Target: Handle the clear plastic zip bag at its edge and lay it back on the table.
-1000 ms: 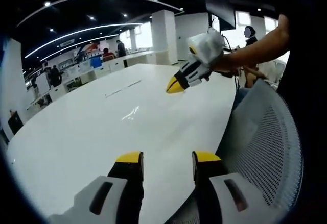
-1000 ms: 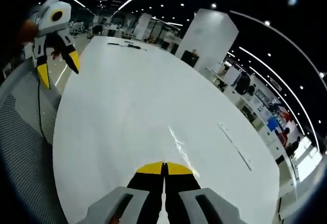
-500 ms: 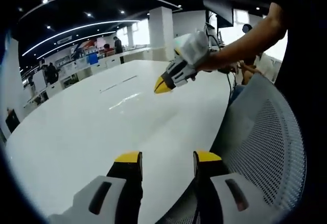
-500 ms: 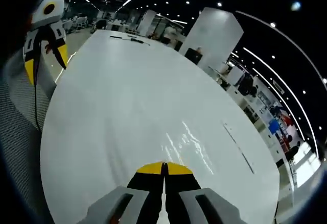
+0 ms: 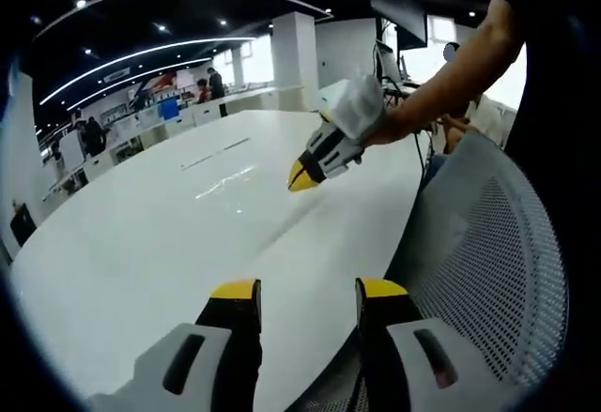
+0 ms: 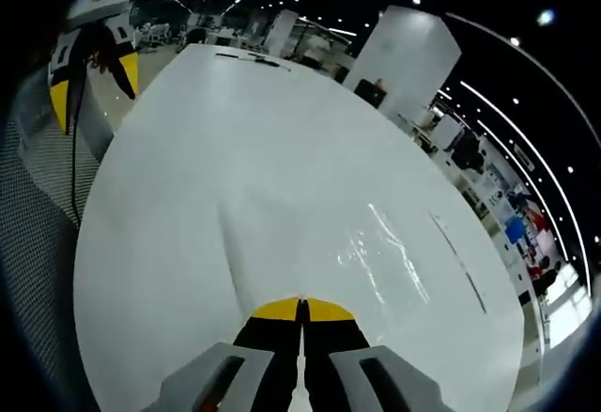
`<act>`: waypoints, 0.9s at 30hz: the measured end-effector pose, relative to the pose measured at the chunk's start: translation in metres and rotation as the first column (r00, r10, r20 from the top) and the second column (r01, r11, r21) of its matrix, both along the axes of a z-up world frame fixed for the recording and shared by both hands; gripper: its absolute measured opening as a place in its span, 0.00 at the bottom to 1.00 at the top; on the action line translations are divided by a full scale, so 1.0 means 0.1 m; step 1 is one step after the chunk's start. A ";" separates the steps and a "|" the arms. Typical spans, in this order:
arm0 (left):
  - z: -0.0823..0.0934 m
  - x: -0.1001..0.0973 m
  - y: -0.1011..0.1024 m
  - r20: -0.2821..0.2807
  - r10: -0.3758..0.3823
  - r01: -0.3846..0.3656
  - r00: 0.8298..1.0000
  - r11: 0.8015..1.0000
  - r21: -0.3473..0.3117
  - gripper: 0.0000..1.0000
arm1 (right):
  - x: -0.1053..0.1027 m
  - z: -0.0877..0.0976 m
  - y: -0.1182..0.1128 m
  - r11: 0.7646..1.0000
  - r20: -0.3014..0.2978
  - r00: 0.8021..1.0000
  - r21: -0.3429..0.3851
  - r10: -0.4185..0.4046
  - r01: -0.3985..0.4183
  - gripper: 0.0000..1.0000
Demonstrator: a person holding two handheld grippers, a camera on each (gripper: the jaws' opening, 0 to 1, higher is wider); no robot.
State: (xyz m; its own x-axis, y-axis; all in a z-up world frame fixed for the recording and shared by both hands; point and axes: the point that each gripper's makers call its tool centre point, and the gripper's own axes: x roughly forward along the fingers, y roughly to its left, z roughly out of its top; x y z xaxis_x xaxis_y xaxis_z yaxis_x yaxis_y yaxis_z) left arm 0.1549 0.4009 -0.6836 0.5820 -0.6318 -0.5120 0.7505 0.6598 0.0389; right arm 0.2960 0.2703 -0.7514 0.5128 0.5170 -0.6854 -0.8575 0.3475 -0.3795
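Zip bag [image 6: 282, 252], clear and hard to make out, lies flat on the white table [image 6: 235, 102] near its front edge. It shows as a faint crease curving down to the tips of the right gripper [image 6: 302, 309] and as a patch of glare to the right of them. That gripper's jaws are pressed together with no gap and appear to pinch the bag's edge.

In the left gripper view the table [image 5: 122, 243] spreads from the left. The left gripper [image 5: 308, 290] hangs over the table's near edge with its jaws spread wide and nothing between them. Farther along, the right gripper [image 5: 300, 175] tilts down with its yellow tips at the tabletop, and a thin line runs from them along the surface. A person's bare arm [image 5: 441, 83] reaches in from the right behind it. A grey mesh chair [image 5: 488, 262] stands at the table's right edge.

In the right gripper view the left gripper [image 6: 94, 88] hangs at the upper left, beside the table's left edge and above the mesh chair [image 6: 38, 243].
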 end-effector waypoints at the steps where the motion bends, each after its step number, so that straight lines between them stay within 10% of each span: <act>1: 0.00 0.00 0.00 0.001 -0.001 0.001 1.000 1.000 0.002 0.38 | -0.01 -0.01 0.00 1.000 -0.005 1.000 0.001 0.000 0.000 0.00; 27: 0.00 0.00 -0.03 0.010 -0.012 0.013 1.000 1.000 -0.004 0.40 | -0.28 0.04 -0.09 0.972 -0.177 0.978 0.187 -0.111 0.144 0.22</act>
State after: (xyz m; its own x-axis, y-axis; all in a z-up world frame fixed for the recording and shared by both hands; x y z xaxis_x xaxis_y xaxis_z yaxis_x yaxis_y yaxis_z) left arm 0.1546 0.3979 -0.6838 0.5790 -0.6409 -0.5040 0.7582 0.6505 0.0439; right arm 0.2682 0.2614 -0.7475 0.4720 0.5886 -0.6563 -0.8461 0.5116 -0.1496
